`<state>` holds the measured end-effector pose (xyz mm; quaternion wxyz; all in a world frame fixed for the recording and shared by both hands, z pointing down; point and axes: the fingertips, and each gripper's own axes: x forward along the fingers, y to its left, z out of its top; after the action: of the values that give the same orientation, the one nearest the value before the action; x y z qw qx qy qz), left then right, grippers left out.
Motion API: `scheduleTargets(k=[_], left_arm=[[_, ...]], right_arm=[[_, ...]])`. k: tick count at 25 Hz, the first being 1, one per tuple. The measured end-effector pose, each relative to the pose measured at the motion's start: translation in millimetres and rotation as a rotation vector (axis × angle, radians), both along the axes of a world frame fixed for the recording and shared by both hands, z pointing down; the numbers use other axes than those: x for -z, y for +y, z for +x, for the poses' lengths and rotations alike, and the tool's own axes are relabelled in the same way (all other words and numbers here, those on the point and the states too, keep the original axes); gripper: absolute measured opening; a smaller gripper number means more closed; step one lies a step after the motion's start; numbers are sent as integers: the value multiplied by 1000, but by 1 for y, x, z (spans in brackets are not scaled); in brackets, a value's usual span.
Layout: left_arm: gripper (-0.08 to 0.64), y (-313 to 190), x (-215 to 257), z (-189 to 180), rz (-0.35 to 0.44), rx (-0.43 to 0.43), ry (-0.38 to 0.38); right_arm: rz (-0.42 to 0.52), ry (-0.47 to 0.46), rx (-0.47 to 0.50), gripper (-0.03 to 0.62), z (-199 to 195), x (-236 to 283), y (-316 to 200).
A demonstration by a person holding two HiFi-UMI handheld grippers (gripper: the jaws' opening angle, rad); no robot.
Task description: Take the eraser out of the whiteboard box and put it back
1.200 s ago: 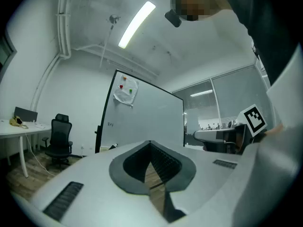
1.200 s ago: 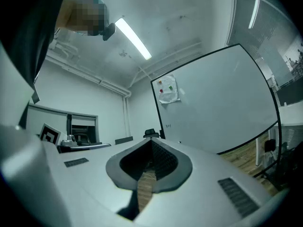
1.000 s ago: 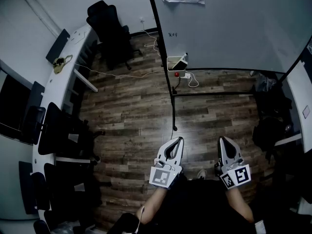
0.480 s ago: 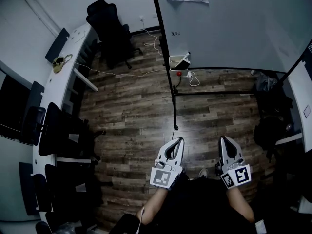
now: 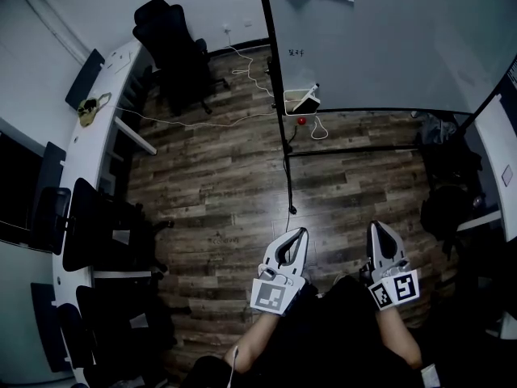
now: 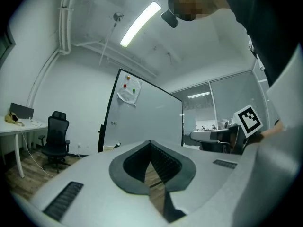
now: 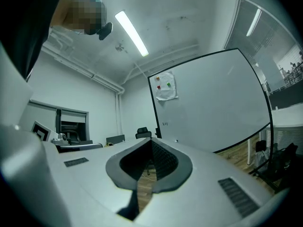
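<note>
Far beyond left tongs [image 5: 300, 232] and right tongs [image 5: 377, 226] hangs whiteboard box [image 5: 296, 105]

Dark wood-plank floor [image 5: 218, 176], long white desk [image 5: 109, 79], black office chair [image 5: 174, 43], ceiling strip light [image 6: 139, 25]

- Whiteboard box [image 5: 296, 108]: a small, pale-rimmed, open-topped container. It is sitting upright at about 1 o'clock from the middle of the head view and hanging at the lower left corner of the whiteboard [image 5: 388, 39], well above the floor.
- Eraser [image 5: 308, 99]: a pale slab with a dark upper end. It is leaning tilted inside the box, with its top poking past the rim toward 1 o'clock. It is showing too small for finer detail.
</note>
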<state>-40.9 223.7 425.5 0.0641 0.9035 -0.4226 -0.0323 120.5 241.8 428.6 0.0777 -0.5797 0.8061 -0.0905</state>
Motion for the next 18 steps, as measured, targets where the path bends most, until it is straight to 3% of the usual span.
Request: scheduleTargets(k=[8,18], left_arm=[[6,-25,2,-6,5,28,17],[6,-89,-4,23,4,70,16]], right_arm=[[-10,-3,9,12,-6,0,-25],[-13,-24,63,12,14,-9,-100]])
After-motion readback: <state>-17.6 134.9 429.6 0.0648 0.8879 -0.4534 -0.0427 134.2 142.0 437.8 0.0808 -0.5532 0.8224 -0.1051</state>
